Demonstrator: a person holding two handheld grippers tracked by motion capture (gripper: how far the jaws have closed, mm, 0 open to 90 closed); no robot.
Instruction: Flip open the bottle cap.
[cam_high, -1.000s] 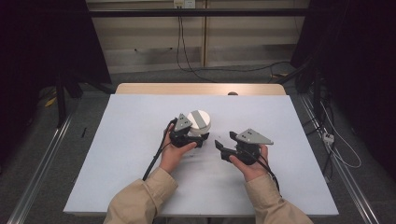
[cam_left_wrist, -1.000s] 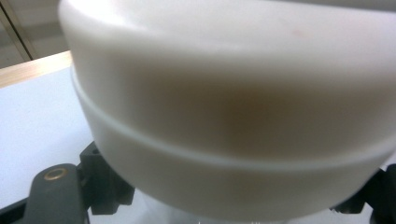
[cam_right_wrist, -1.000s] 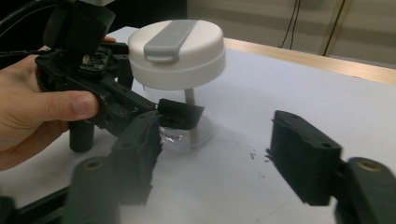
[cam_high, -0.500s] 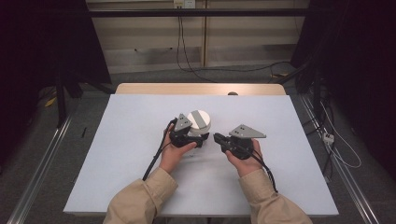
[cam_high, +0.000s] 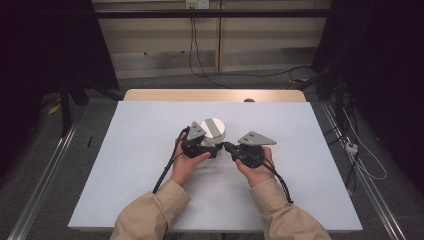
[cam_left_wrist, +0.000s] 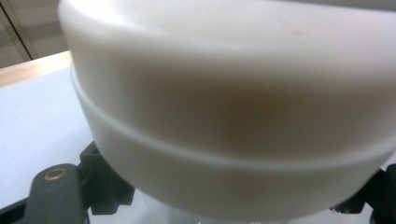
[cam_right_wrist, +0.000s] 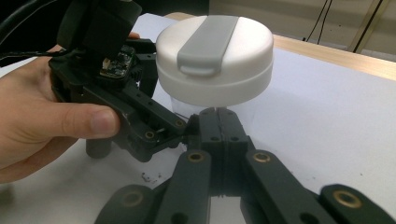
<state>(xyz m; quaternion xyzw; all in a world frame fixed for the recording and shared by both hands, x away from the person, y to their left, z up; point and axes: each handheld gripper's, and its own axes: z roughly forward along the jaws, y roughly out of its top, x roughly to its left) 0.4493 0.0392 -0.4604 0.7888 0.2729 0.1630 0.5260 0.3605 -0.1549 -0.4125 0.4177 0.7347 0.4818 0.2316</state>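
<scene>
A clear container with a white lid (cam_high: 213, 129) and a grey flap on top stands at the middle of the white table (cam_high: 125, 165). My left gripper (cam_high: 214, 145) is shut on the container's clear body just under the lid (cam_left_wrist: 233, 93); its black jaws show at either side of it in the left gripper view. My right gripper (cam_high: 226, 146) is shut with nothing in it. Its joined tips (cam_right_wrist: 218, 114) point at the clear body below the lid (cam_right_wrist: 215, 60), right beside the near jaw of the left gripper (cam_right_wrist: 168, 98).
A wooden strip (cam_high: 215, 95) runs along the table's far edge. Tiny dark specks (cam_right_wrist: 149, 176) lie on the table in front of the left hand (cam_right_wrist: 42, 121). Black cables trail from both grippers toward the near edge. Metal rails flank the table.
My right gripper has moved left toward the container and the left gripper. The left hand and the container have stayed in place.
</scene>
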